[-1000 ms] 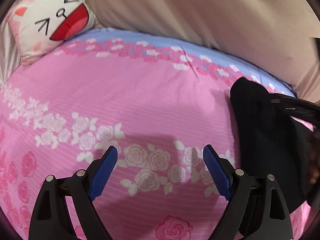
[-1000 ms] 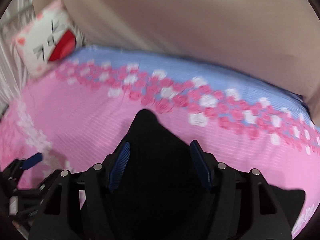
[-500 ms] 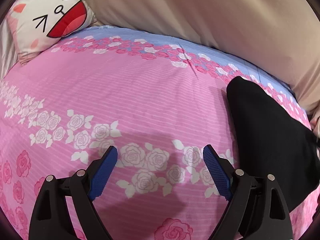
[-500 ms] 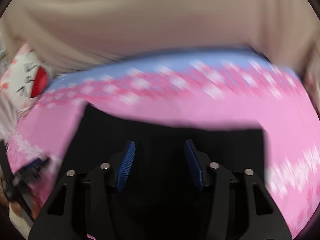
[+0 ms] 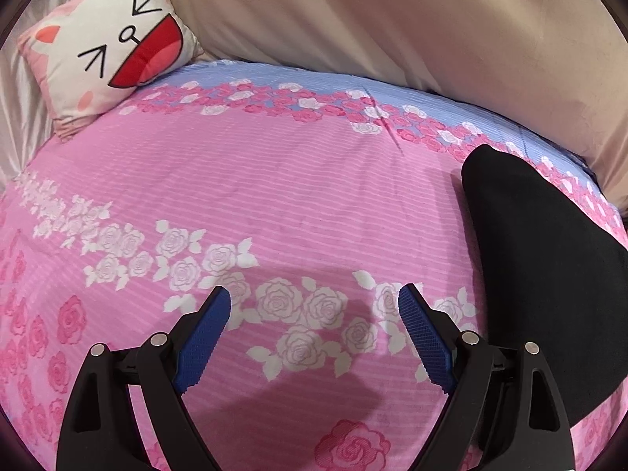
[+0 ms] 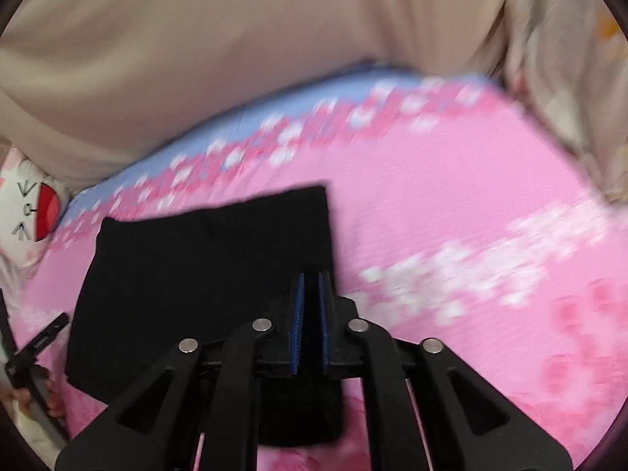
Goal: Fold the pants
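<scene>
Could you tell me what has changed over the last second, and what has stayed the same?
The right gripper drew back off the black pants and its jaws came together with nothing between them. The pants, bunched up a second ago, now lie as a flat folded rectangle on the pink floral sheet. The left gripper stayed open and empty; the cat pillow stayed put.

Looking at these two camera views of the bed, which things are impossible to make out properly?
- Black pants: left wrist view, lower part hidden by the left gripper frame; far side cut by the edge.
- Pants' near edge: right wrist view, covered by the right gripper.
- Rose bedspread: right wrist view, pattern smeared by blur.
- Cat pillow: right wrist view, mostly cut off at the left edge.
</scene>
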Available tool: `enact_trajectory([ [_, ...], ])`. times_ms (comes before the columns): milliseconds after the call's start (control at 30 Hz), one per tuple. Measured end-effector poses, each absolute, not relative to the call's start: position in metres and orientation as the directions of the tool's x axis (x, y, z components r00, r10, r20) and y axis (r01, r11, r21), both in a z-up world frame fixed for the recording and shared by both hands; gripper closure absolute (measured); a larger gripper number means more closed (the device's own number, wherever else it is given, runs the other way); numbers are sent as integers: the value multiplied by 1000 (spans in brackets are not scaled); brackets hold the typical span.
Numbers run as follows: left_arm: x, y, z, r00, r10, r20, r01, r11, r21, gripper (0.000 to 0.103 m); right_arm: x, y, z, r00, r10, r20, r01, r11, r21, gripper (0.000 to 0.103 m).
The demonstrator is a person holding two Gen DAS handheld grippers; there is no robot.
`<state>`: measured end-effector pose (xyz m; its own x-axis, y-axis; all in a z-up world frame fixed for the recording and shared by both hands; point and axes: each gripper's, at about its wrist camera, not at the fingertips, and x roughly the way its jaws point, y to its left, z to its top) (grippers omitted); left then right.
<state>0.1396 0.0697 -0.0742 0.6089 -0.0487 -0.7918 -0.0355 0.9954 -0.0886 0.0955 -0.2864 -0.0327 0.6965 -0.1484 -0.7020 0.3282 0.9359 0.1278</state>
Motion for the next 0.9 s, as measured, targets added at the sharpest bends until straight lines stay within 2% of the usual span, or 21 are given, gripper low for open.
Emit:
enact_trajectory([
  [133,134,67,-74,604,-42,-796,-43,995,-86,18,83,-267,-36,692,-63,-719,233,962,140,92],
  [200,132,64,-72,603,-46,-796,-40,995,-88,18,85,-261,-63,634,-90,-768,225,972,72,95],
  [233,130,62,-70,604,-49,-795,-36,995,-88,18,81,-265,-72,640,-94,-763,227,971,71,95],
  [300,126,59,-66,607,-53,-793,-26,996,-86,18,70,-275,-65,660,-68,-748,261,955,144,95],
  [400,117,57,-58,622,-57,-781,-12,997,-82,18,54,-268,-39,706,-89,-703,253,958,133,91],
  [533,108,48,-50,621,-107,-776,25,993,-117,18,59,-271,-70,636,-109,-764,251,965,71,92],
  [633,102,37,-46,622,-120,-774,55,992,-110,18,47,-280,-59,673,-73,-736,284,944,166,90],
  [733,97,30,-42,625,-130,-770,83,992,-100,18,36,-273,-38,690,-163,-705,304,949,79,87],
  [900,94,24,-40,616,-153,-773,91,988,-124,18,29,-265,-30,719,-103,-687,269,953,139,87],
])
